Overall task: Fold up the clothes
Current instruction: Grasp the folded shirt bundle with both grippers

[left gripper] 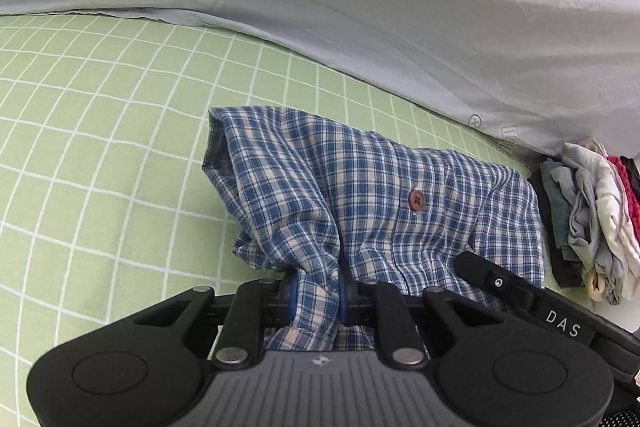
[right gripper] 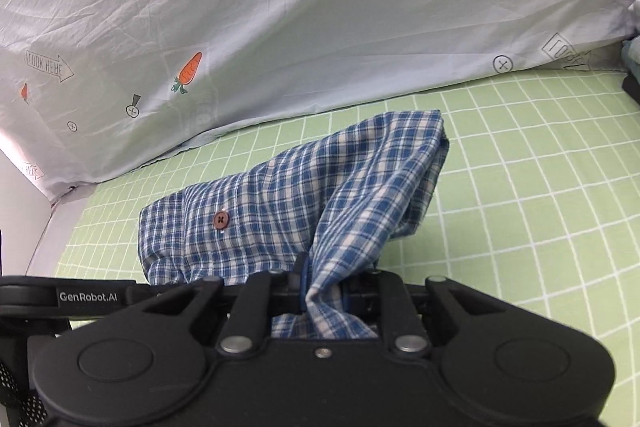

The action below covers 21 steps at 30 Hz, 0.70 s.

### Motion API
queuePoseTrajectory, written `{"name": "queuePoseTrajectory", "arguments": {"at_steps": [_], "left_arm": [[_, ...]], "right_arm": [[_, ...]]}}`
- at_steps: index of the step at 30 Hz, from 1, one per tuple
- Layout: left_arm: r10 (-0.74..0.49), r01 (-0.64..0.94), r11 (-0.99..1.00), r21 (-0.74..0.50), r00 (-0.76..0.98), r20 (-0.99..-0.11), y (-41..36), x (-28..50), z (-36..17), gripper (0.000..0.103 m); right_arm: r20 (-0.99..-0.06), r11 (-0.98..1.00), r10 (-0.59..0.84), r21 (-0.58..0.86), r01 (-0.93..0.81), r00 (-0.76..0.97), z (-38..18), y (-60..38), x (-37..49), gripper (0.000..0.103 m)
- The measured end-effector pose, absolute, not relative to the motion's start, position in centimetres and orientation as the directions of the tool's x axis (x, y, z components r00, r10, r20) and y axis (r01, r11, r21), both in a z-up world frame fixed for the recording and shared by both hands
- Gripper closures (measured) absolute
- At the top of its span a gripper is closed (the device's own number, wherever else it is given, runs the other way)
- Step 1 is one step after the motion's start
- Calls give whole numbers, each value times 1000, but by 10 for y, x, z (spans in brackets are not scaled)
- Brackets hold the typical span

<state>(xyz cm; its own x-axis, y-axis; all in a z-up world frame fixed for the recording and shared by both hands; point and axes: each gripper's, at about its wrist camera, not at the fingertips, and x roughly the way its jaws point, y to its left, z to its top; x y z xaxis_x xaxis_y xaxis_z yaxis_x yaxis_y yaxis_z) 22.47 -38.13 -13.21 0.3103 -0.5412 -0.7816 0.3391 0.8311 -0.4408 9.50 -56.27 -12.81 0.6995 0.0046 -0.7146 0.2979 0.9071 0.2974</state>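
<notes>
A blue-and-white plaid shirt with a brown button lies bunched on the green checked bed sheet. My left gripper is shut on a fold of its near edge, cloth pinched between the blue pads. In the right wrist view the same plaid shirt rises from the green checked sheet into my right gripper, which is shut on another fold of the near edge. The right gripper's black body shows at the right of the left wrist view, close beside the left one.
A pale grey duvet printed with carrots lies along the far side of the bed, also in the right wrist view. A stack of folded clothes sits at the right. A white wall edge stands at the left.
</notes>
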Motion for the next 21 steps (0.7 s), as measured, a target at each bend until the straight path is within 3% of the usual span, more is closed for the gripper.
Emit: {"name": "queuePoseTrajectory", "arguments": {"at_steps": [8,10,12,15,17,21], "left_arm": [[-560,444,786,-431,214,-800,-396,179,-147,79],[-532,466,794,-391,219,-818,-391,173,-154,75],[-506,490,801,-345,244,-827,-386,168,-158,68],[-509,493,798,-347,242,-826,-375,168,-161,48],[-530,496,784,-374,220,-819,-374,172,-168,31],[-563,470,772,-428,193,-804,-376,181,-179,28]], "right_arm": [[-765,836,-81,297,462,639,-146,-585,10,82],[-787,814,-112,278,510,607,-161,-587,-3,71],[-791,801,-149,256,542,594,-172,-588,-14,52],[-791,777,-160,268,569,591,-184,-593,-25,29],[-789,775,-145,285,564,597,-189,-596,-25,25],[-784,768,-106,326,551,611,-199,-599,-20,18]]}}
